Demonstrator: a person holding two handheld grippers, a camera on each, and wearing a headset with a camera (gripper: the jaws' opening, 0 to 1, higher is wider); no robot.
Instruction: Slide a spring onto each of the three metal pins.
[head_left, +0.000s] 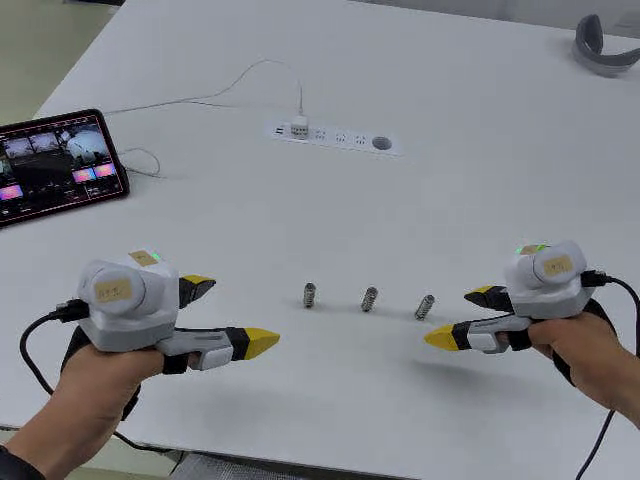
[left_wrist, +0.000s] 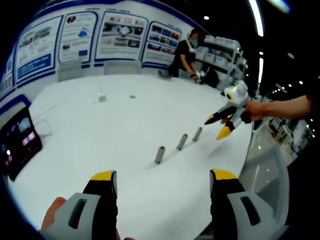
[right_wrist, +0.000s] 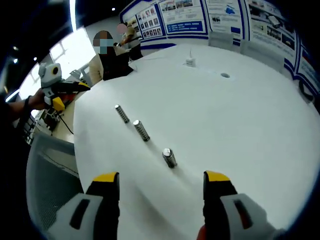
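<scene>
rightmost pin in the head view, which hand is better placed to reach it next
Right. The right tongs are open, with tips pointing at that pin from close beside it. The left tongs sit beyond the middle pin and the leftmost pin, so would likely have to reach across both.

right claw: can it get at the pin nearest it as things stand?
Probably yes. The right claw is open and empty, and the nearest pin stands upright just ahead of its tips with only bare table between. In the right gripper view that pin sits roughly centred ahead of the jaws.
</scene>
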